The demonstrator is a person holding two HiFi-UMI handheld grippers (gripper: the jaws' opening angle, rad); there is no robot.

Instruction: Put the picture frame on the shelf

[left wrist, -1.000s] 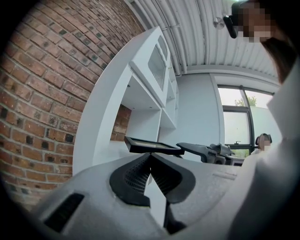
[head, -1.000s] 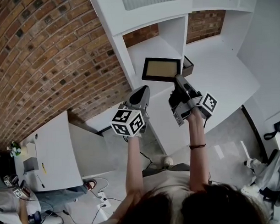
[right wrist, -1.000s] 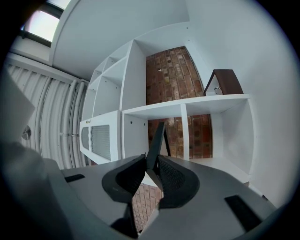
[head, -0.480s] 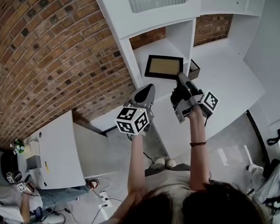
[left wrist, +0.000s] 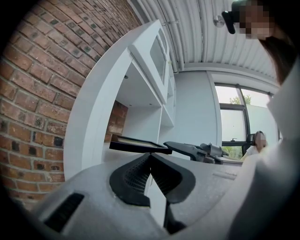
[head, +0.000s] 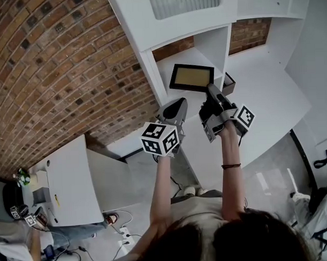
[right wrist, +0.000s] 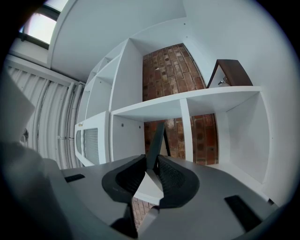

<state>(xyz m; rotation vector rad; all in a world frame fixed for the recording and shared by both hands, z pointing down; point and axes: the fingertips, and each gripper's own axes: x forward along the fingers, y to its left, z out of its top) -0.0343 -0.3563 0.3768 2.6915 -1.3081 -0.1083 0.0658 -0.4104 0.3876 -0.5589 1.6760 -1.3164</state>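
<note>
Right gripper (head: 209,89): jaws clenched on the near edge of the frame (head: 191,77), which shows edge-on between the pads in the right gripper view. The frame extends straight ahead of that gripper, black border with a tan centre, lying roughly flat in the opening of a compartment of the white shelf (head: 151,74). Whether its underside touches the compartment floor cannot be told. Left gripper (head: 178,104): jaws closed tip to tip with nothing between them. It is held to the left of the right gripper and a little behind it, apart from the frame, which shows just beyond its tips. A small dark box (head: 228,83) sits just right of the right gripper's tips, on the wide white board. Brick wall (head: 59,66) lies left of the left gripper.
</note>
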